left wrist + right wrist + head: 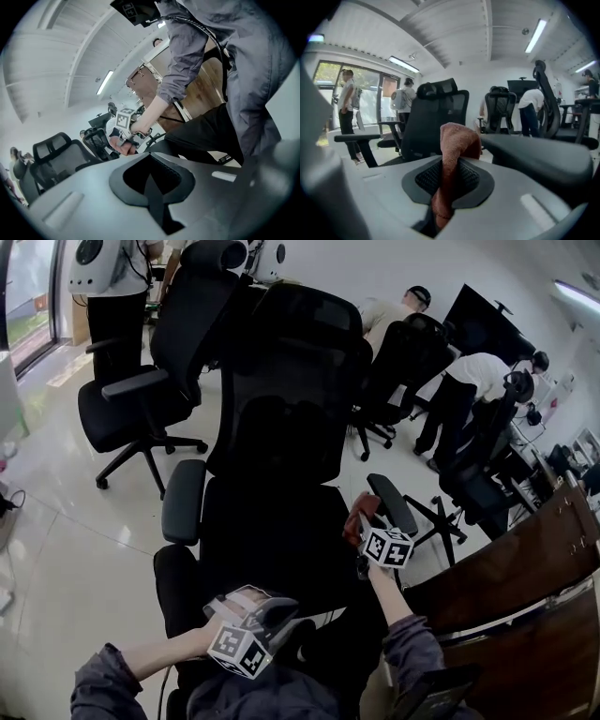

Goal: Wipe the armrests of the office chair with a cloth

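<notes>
1. The cloth (pixel 457 138), a reddish-brown towel, is seen clamped between the jaws of the right gripper (pixel 449 182). A bunched fold stands up past the tips, judged to give a soft pad for rubbing.
2. The right gripper is held at the inner side of the right armrest (pixel 392 502) of the office chair (pixel 281 409). In the right gripper view the dark armrest pad lies just beside the cloth. Contact between the two cannot be confirmed.
3. The approach is made from the seat side, probably so the cloth can be drawn along the pad's length.
4. The left gripper (pixel 152 178) is held low, near the person's lap and well apart from the chair arms. Its jaws are closed together with nothing between them. It is judged to be parked out of the way, as only one tool is needed for wiping.
5. The left armrest (pixel 183 501) is seen bare, with no tool near it. It is judged to remain for later.
6. Other chairs and people are noted behind, none near the work.
</notes>
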Action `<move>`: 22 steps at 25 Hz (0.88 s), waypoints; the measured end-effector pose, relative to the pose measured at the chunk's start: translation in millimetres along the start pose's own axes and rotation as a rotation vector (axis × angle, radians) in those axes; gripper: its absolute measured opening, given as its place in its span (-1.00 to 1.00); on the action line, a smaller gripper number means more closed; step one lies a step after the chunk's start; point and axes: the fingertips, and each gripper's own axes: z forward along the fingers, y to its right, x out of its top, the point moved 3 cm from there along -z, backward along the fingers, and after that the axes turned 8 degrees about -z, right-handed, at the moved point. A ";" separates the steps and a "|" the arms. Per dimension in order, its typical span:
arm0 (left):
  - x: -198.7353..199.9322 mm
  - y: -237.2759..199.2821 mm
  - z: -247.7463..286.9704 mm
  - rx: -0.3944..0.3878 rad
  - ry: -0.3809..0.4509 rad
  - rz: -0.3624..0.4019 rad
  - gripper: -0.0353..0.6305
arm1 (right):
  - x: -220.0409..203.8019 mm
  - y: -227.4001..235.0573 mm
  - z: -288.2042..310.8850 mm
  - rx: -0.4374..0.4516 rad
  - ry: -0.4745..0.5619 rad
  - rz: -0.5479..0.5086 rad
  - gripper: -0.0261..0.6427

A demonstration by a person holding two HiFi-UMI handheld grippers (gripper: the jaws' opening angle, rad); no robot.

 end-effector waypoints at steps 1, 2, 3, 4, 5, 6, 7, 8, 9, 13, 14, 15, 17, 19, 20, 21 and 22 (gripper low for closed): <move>-0.4 -0.6 -0.7 0.002 -0.001 -0.002 -0.84 | -14.7 6.6 8.1 -0.040 -0.026 0.023 -0.78; -0.7 -1.3 -1.8 0.003 -0.004 -0.007 -0.84 | -28.0 15.0 14.1 -0.081 -0.048 0.051 -0.78; -1.8 -1.9 -3.1 0.006 -0.006 -0.015 -0.84 | -39.0 23.7 18.7 -0.118 -0.064 0.085 -0.78; -4.0 -2.2 -4.2 0.009 -0.009 -0.023 -0.84 | -47.6 31.7 22.5 -0.149 -0.073 0.125 -0.78; -6.6 -2.7 -5.4 0.013 -0.013 -0.032 -0.84 | -54.0 38.9 25.7 -0.173 -0.077 0.171 -0.78; -8.6 -3.9 -6.7 0.015 -0.018 -0.042 -0.84 | -58.4 45.2 28.6 -0.193 -0.076 0.211 -0.78; -10.1 -5.4 -7.6 0.015 -0.025 -0.052 -0.84 | -60.8 50.5 31.3 -0.210 -0.074 0.232 -0.78; -11.8 -6.4 -7.7 0.016 -0.029 -0.061 -0.84 | -61.7 54.3 33.4 -0.225 -0.071 0.233 -0.78; -13.4 -6.7 -7.1 0.016 -0.032 -0.069 -0.84 | -61.8 56.6 35.1 -0.236 -0.068 0.223 -0.78; -14.0 -6.3 -5.4 0.011 -0.039 -0.083 -0.84 | -69.0 55.4 41.5 -0.252 -0.077 0.261 -0.78; -13.2 -5.4 -5.1 0.008 -0.038 -0.081 -0.84 | -73.8 55.6 42.1 -0.257 -0.083 0.278 -0.78; -12.2 -4.3 -4.9 0.006 -0.037 -0.079 -0.84 | -78.5 56.3 42.0 -0.262 -0.090 0.288 -0.78; -11.6 -3.1 -5.6 0.004 -0.037 -0.079 -0.84 | -83.0 57.4 42.6 -0.267 -0.104 0.291 -0.78; -13.1 -2.7 -6.1 0.003 -0.040 -0.081 -0.84 | -84.4 58.7 45.2 -0.267 -0.121 0.306 -0.78; -13.9 -2.2 -5.8 0.002 -0.042 -0.082 -0.84 | -85.7 60.0 46.2 -0.271 -0.131 0.317 -0.78; -14.3 -1.5 -5.3 0.001 -0.042 -0.082 -0.84 | -87.2 61.6 46.7 -0.277 -0.140 0.327 -0.78; -14.1 -1.1 -4.9 0.000 -0.042 -0.082 -0.84 | -88.2 63.0 46.9 -0.285 -0.149 0.333 -0.78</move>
